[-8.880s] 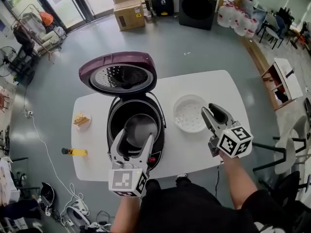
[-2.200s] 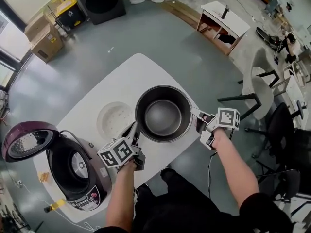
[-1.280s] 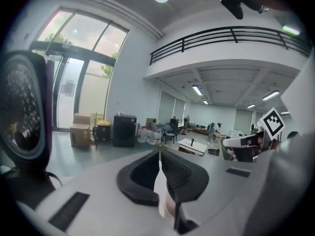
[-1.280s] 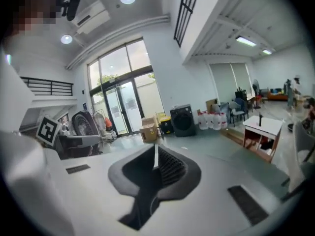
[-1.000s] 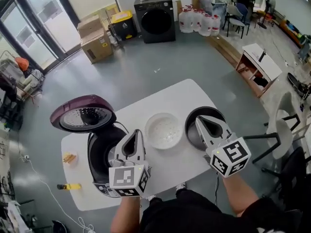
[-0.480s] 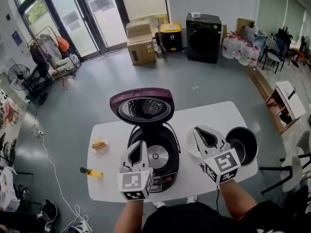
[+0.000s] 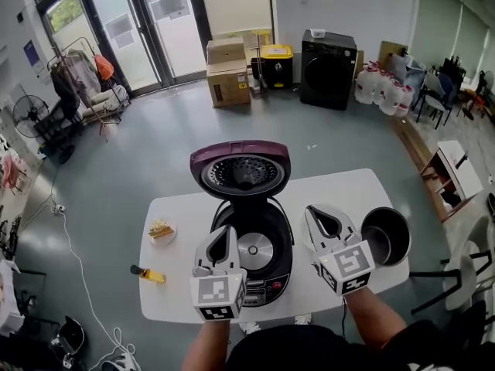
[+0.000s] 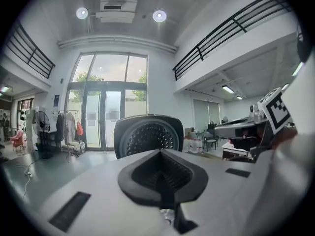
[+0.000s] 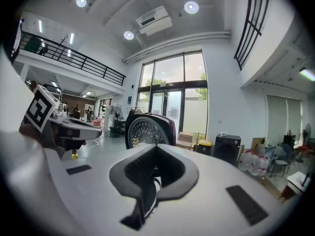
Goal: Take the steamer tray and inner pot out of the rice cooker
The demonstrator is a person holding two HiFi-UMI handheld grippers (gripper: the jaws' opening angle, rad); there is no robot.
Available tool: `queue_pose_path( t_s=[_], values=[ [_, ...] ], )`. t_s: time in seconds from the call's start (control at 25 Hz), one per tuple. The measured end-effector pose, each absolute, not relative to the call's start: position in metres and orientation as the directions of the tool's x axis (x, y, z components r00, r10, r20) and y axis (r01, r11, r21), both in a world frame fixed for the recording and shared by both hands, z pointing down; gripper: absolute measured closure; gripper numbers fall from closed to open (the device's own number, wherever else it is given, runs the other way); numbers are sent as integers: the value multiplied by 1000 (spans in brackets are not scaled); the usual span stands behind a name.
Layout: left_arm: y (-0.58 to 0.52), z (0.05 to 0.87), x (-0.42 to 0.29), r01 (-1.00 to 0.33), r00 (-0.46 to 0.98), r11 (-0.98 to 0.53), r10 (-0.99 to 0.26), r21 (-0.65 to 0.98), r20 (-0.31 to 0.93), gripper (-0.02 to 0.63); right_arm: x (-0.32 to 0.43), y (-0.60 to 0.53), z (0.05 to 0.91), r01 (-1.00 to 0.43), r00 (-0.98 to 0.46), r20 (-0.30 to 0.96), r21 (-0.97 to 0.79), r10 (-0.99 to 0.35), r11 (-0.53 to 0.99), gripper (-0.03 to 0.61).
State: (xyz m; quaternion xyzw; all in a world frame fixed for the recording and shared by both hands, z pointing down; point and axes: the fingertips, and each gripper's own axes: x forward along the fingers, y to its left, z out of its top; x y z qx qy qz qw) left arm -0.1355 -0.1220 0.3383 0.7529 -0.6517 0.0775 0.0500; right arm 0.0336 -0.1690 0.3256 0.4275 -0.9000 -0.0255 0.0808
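The purple rice cooker (image 7: 255,253) stands open mid-table, its lid (image 7: 240,172) raised and its cavity empty. The dark inner pot (image 7: 385,234) sits on the white table (image 7: 178,292) at the right end. The white steamer tray lies between cooker and pot, almost fully hidden behind my right gripper (image 7: 312,212). That gripper hovers shut and empty just right of the cooker. My left gripper (image 7: 223,232) is shut and empty over the cooker's front left. The lid (image 8: 147,134) shows ahead of the left gripper (image 8: 161,154), and the lid (image 9: 146,130) also ahead of the right gripper (image 9: 156,149).
A small plate of yellowish sticks (image 7: 161,229) sits on the table's left side, with a yellow and black tool (image 7: 147,274) at the left edge. Chairs (image 7: 456,277) stand right of the table. Boxes (image 7: 227,79) and a black washer (image 7: 328,59) line the far wall.
The inner pot has gone from the cooker to the table's right end. Both grippers let go of its rim and moved left, in front of the cooker.
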Motion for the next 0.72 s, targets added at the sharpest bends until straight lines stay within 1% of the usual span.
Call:
queue_pose_path(
  t_s=[0.72],
  values=[
    [-121, 344, -128, -987, 153, -160, -968, -19, 199, 617, 37, -170, 328, -778, -607, 123, 110, -785, 619, 578]
  ],
)
